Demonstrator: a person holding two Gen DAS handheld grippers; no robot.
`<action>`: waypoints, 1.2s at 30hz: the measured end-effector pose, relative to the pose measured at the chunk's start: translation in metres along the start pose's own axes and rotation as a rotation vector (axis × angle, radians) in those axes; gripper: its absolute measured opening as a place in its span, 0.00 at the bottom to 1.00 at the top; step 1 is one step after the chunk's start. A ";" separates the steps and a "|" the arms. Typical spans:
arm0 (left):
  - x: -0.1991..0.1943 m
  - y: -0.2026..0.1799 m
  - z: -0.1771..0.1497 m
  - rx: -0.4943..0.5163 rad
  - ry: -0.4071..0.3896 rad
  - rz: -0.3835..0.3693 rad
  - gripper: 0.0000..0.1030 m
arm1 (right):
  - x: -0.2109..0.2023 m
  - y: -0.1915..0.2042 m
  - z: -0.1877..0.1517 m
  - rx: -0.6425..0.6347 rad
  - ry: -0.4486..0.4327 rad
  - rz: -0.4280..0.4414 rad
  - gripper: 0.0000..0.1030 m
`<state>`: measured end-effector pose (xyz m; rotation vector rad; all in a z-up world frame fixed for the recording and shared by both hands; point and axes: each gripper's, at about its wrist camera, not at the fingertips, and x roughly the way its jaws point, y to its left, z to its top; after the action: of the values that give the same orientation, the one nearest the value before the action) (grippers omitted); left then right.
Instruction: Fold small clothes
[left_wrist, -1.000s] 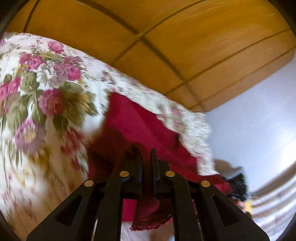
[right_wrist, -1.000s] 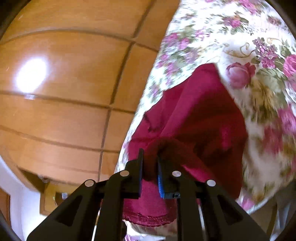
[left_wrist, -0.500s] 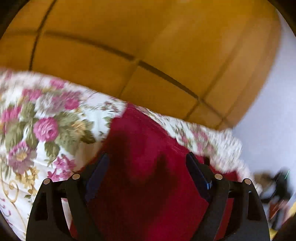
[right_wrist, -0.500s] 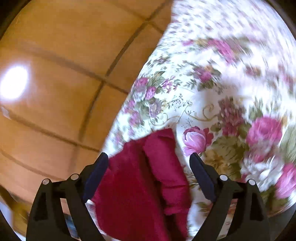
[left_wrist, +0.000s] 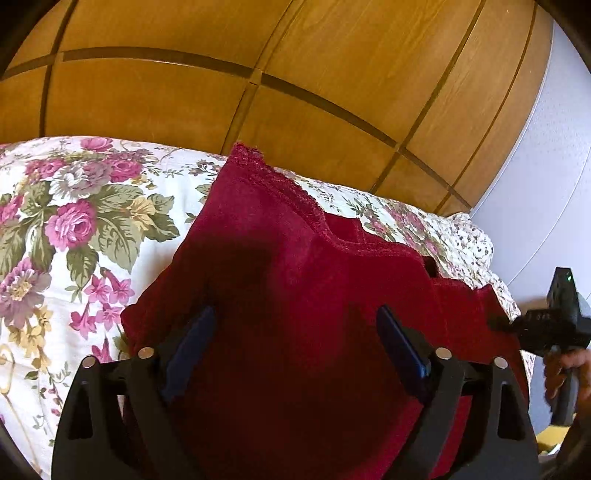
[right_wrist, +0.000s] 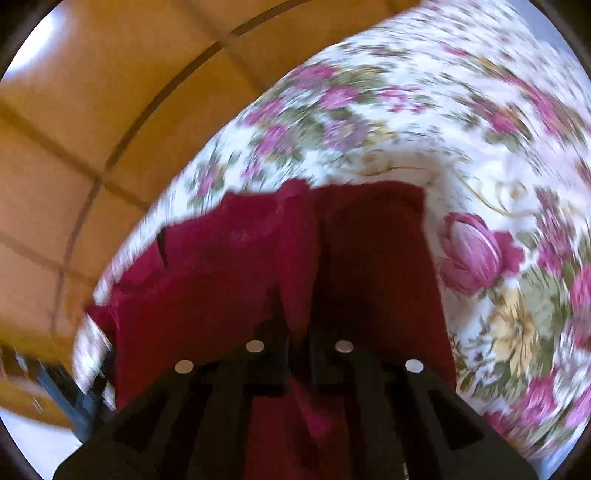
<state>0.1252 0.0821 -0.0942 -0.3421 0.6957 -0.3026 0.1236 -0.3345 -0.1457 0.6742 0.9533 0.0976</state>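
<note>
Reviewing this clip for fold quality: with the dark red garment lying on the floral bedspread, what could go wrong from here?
1. The right tool has just closed, seemingly on a raised fold of the dark red garment; pulling may drag several layers and undo the fold.
2. The left tool has just opened and hangs over the cloth without gripping; nothing pins that side, so it could slide on the floral bedspread.
3. The garment lies near the bed's edge and could slip off.

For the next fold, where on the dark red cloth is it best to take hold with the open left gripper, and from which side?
Probably the scalloped hem corner of the dark red cloth, at the far end. That corner lies free on the floral bedspread, with its thin edge exposed, so the left gripper could come from the bedspread side, low and nearly flat, one finger sliding under the edge.
</note>
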 end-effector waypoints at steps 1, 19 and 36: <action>0.001 -0.004 0.000 0.012 0.005 0.017 0.89 | -0.006 -0.008 0.004 0.043 -0.017 -0.008 0.06; 0.045 -0.031 0.030 0.182 0.228 0.264 0.93 | -0.016 0.002 0.000 -0.210 -0.076 -0.240 0.55; 0.109 -0.088 0.040 0.448 0.240 0.300 0.94 | 0.056 0.065 -0.009 -0.468 -0.001 -0.215 0.20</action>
<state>0.2171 -0.0305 -0.0920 0.2289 0.8787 -0.2071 0.1639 -0.2583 -0.1526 0.1398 0.9523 0.1243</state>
